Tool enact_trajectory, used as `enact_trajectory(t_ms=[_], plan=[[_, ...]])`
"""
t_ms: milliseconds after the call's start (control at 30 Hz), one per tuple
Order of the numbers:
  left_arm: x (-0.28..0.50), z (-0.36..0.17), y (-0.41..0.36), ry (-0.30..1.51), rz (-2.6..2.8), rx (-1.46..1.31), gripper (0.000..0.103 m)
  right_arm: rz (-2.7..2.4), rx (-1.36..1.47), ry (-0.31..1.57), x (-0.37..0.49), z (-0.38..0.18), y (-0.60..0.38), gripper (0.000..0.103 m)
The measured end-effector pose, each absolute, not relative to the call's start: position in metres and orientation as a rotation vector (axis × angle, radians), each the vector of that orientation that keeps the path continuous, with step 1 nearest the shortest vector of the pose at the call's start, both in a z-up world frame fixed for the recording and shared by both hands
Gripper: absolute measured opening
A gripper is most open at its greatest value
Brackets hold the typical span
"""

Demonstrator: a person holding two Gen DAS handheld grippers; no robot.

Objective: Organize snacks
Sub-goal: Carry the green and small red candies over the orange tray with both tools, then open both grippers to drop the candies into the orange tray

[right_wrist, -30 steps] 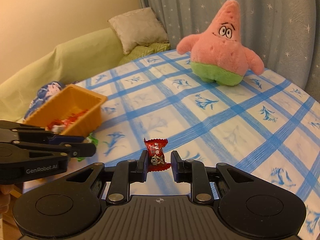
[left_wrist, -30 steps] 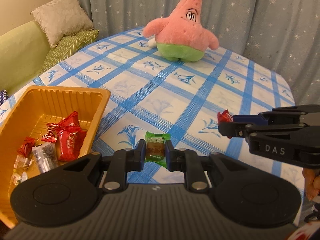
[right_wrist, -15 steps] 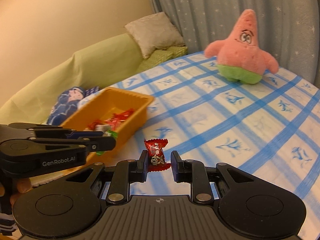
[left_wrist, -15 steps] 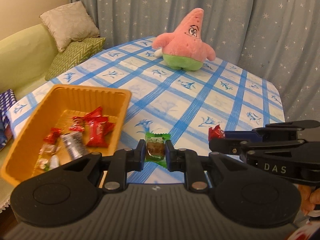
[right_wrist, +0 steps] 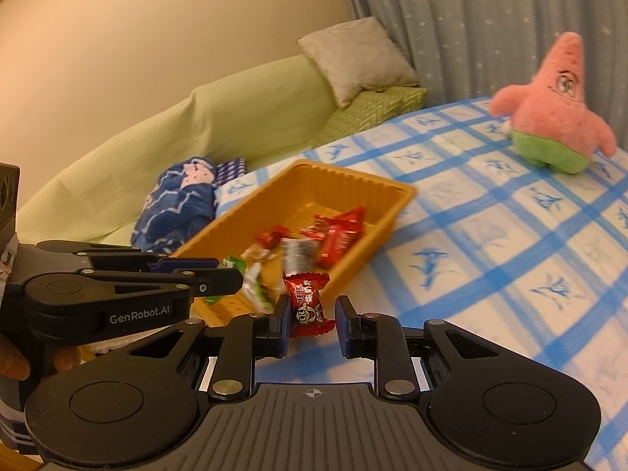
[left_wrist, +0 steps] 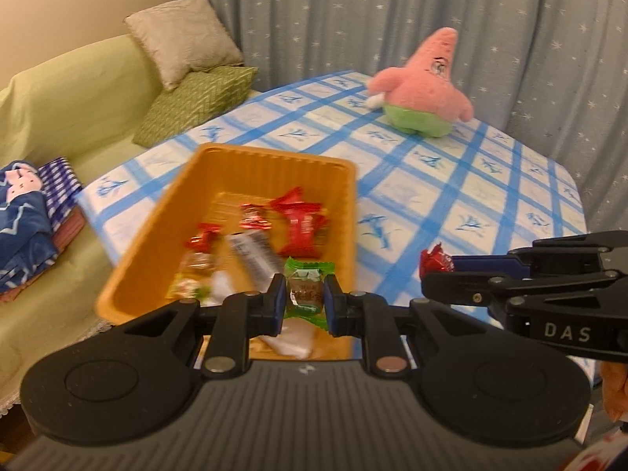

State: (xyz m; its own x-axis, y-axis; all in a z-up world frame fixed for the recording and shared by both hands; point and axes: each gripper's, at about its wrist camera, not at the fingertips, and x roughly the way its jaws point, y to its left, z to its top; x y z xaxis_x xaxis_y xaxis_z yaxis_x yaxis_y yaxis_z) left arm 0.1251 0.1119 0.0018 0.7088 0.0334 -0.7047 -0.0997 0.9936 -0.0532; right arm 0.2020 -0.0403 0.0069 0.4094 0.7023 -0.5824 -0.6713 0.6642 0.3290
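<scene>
Carrying one sweet in each claw, the person has both hands up over the near end of the orange tray (left_wrist: 271, 167), which sits on the checked tabletop (left_wrist: 463, 196) by its sofa-side edge. The left claw (left_wrist: 304, 300) is clamped on a green-wrapped sweet (left_wrist: 306, 290), gripped across its middle so the twisted ends stick out freely. The right claw (right_wrist: 312, 320) pinches a red-wrapped sweet (right_wrist: 308, 306); it clings to the left pad, so the hold looks slight. Both hang above the tray's near rim, likely so a release drops them among the red and silver wrappers (left_wrist: 274, 235) already inside. The pink plush star (left_wrist: 426, 90) stands well apart at the far side, clear of the work.
</scene>
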Motion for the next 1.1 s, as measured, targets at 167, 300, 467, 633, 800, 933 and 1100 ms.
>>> enact_trajectory(t_ms=[167,300,467,633,800,933,1100], plan=[[0.120,0.000,0.144,0.781,0.098,-0.093,0.018,0.875,0.036,0.762,0.199,0.007,-0.010,0.024],[0.122,-0.003,0.165,0.786,0.100,-0.093,0.018,0.867,0.029,0.769,0.198,0.006,0.012,0.024],[0.128,-0.010,0.183,0.799,0.084,-0.087,0.018,0.842,0.027,0.788,0.202,0.001,0.031,0.024],[0.140,-0.019,0.192,0.823,0.060,-0.068,0.018,0.809,0.025,0.809,0.206,-0.005,0.043,0.024],[0.150,-0.026,0.199,0.843,0.043,-0.059,0.018,0.783,0.022,0.822,0.210,-0.009,0.049,0.024],[0.155,-0.030,0.202,0.855,0.031,-0.058,0.018,0.764,0.021,0.827,0.214,-0.009,0.051,0.024],[0.160,-0.035,0.204,0.869,0.015,-0.062,0.018,0.754,0.019,0.831,0.217,-0.009,0.054,0.024]])
